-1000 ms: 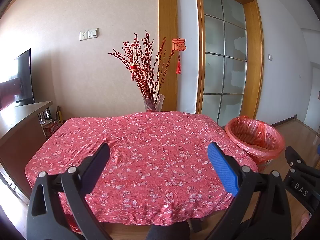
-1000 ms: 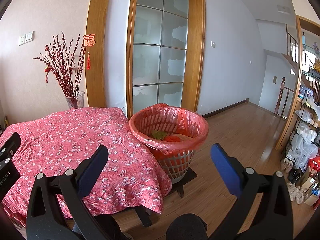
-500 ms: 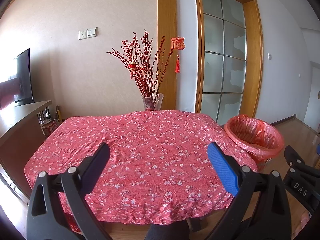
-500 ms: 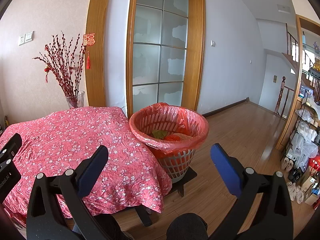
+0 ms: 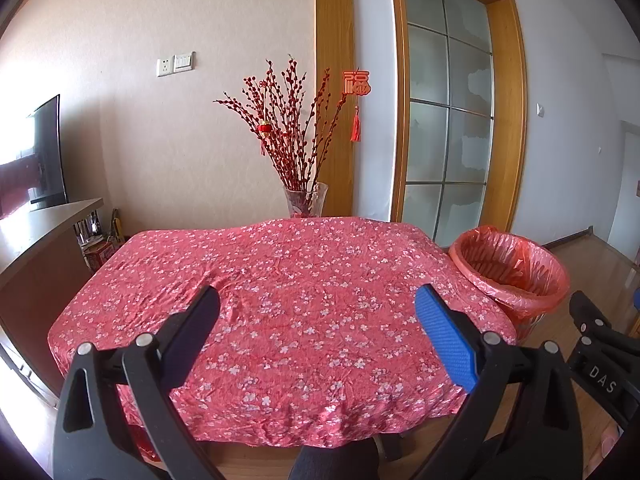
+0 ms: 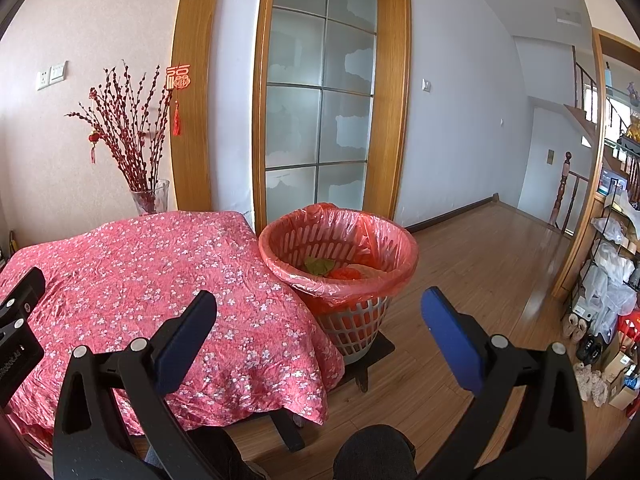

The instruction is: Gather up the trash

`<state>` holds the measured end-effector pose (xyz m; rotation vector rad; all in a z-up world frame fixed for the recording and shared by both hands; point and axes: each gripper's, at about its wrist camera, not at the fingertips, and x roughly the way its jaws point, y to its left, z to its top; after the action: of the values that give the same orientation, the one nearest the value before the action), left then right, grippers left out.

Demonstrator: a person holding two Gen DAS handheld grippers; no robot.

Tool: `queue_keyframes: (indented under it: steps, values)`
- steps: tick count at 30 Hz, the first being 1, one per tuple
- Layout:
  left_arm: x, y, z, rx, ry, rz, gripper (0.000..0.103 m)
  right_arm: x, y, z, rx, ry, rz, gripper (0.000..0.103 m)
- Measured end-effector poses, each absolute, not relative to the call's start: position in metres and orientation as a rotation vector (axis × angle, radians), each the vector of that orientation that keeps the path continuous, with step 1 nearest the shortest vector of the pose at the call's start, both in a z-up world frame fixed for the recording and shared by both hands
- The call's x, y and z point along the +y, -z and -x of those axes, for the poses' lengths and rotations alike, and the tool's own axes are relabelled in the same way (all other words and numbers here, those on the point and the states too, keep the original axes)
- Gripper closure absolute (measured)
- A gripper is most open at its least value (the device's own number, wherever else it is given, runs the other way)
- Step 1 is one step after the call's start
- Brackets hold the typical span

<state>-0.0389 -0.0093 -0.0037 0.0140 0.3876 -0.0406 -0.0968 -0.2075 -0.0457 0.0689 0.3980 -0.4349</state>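
A white lattice waste basket (image 6: 352, 320) lined with an orange-red bag stands on the floor right of the table; it also shows in the left wrist view (image 5: 516, 276). Inside lie a green leaf (image 6: 318, 266) and orange scraps (image 6: 346, 274). My left gripper (image 5: 318, 328) is open and empty, held over the near half of the table with the red flowered cloth (image 5: 280, 280). My right gripper (image 6: 320, 328) is open and empty, in front of the basket and the table's right corner (image 6: 280, 320). No loose trash shows on the cloth.
A glass vase of red branches (image 5: 306, 200) stands at the table's far edge by the wall. A dark sideboard (image 5: 36, 240) with a TV is at the left. A glass door (image 6: 320, 120), wooden floor (image 6: 480, 272) and cluttered shelves (image 6: 612, 260) lie to the right.
Both views have drifted slightly: the table and basket sit a little lower and farther in frame. Both grippers stay open and empty.
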Motion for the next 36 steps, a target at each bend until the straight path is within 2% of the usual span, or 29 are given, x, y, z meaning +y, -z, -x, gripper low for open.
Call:
queue_keyframes:
  steps: [36]
  values:
    - [-0.0055, 0.0052, 0.0312, 0.398, 0.042, -0.023, 0.007, -0.2101, 0.0474, 0.0971, 0.407, 0.43, -0.07, 0.002]
